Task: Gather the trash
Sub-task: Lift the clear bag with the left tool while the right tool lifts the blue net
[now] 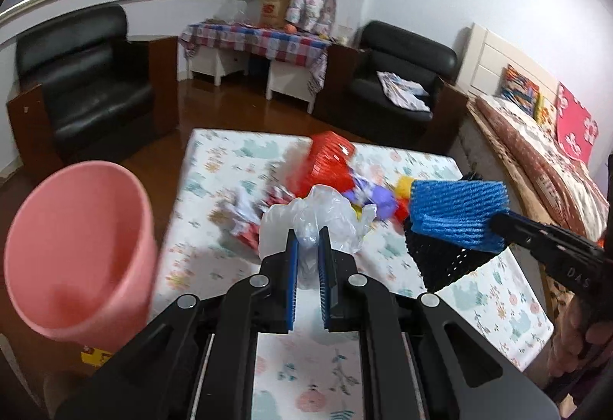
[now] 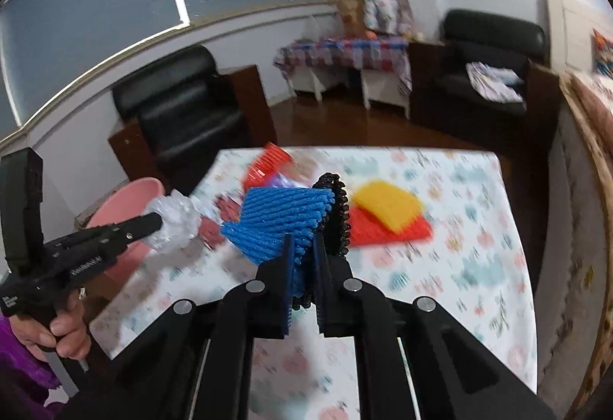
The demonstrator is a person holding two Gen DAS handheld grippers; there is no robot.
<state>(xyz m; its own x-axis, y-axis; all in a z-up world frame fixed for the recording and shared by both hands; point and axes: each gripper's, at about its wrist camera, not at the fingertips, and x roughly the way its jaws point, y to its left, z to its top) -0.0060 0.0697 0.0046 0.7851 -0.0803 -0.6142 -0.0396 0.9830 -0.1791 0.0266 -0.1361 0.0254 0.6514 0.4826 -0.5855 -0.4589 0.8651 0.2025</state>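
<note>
So both grippers have something clamped right now. The left gripper [image 1: 308, 234] is pinched tight on a crumpled clear plastic bag [image 1: 318, 213], which sticks up out of the jaws above the table [image 1: 214, 167]. In the right wrist view that same bag [image 2: 172, 224] sits at the tip of the left tool, over the left edge of the table and right in front of the pink bin [image 2: 126, 198].

The right gripper [image 2: 304, 247] is clenched on a blue foam net sleeve [image 2: 279, 221], and a black foam net [image 2: 337, 213] is caught in there with it, bunched against the blue one's right side. From the left wrist view the blue sleeve [image 1: 456, 213] and the black net [image 1: 440, 259] hang off the right tool over the right side of the table, clear of the cloth.

Still lying on the floral tablecloth: a red net [image 2: 383, 228] with a yellow net [image 2: 387, 205] on top of it, mid-table, plus another red mesh piece [image 1: 329, 163] and some crumpled wrappers [image 1: 249, 213] toward the far left part. Pretty blurry there, so can't say what the wrappers are.

The pink bin [image 1: 76, 251] stands just off the table's left edge, mouth open.
</note>
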